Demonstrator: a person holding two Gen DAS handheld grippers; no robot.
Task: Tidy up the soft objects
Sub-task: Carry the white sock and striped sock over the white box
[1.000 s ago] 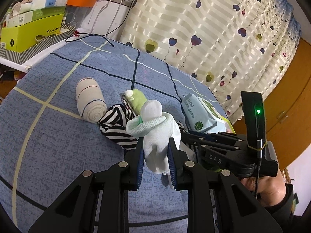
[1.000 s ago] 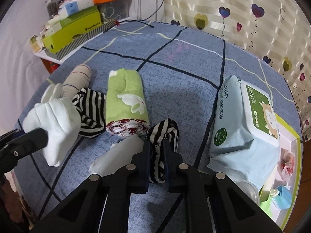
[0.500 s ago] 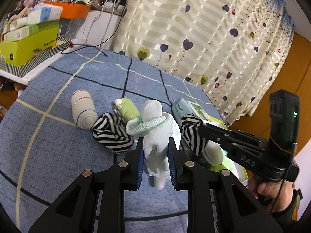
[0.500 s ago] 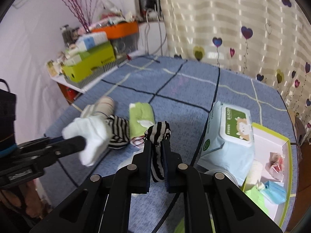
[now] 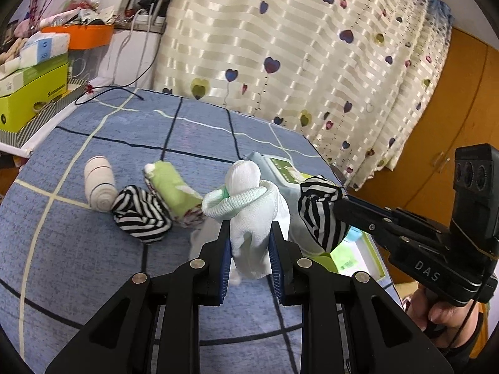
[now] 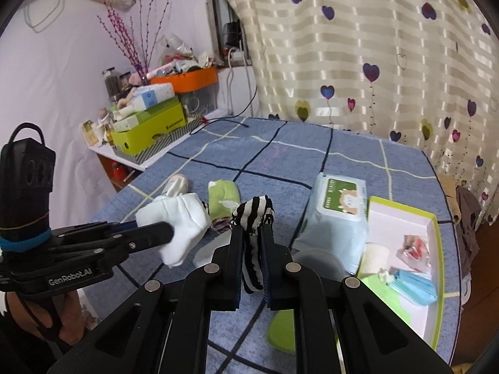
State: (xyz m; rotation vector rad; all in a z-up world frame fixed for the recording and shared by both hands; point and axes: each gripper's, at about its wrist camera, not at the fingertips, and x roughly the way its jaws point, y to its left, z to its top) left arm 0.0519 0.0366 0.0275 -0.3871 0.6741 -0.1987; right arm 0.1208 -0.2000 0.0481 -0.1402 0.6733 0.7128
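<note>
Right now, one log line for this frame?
left gripper: jaws shut on white sock bundle | right gripper: jaws shut on striped sock | both held above blue bedspread | second striped sock, green roll on bedspread

The left hand-held gripper (image 5: 249, 243) points downward, its jaws partly apart and pressed on a white sock (image 5: 249, 215). The right hand-held gripper (image 6: 252, 249) also tilts down, jaws nearly closed on a striped sock (image 6: 254, 218). A hand (image 5: 443, 311) grips the right handle from below.

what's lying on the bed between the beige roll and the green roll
A black-and-white striped roll lies between the beige roll and the green roll, seen in the left wrist view.
</note>
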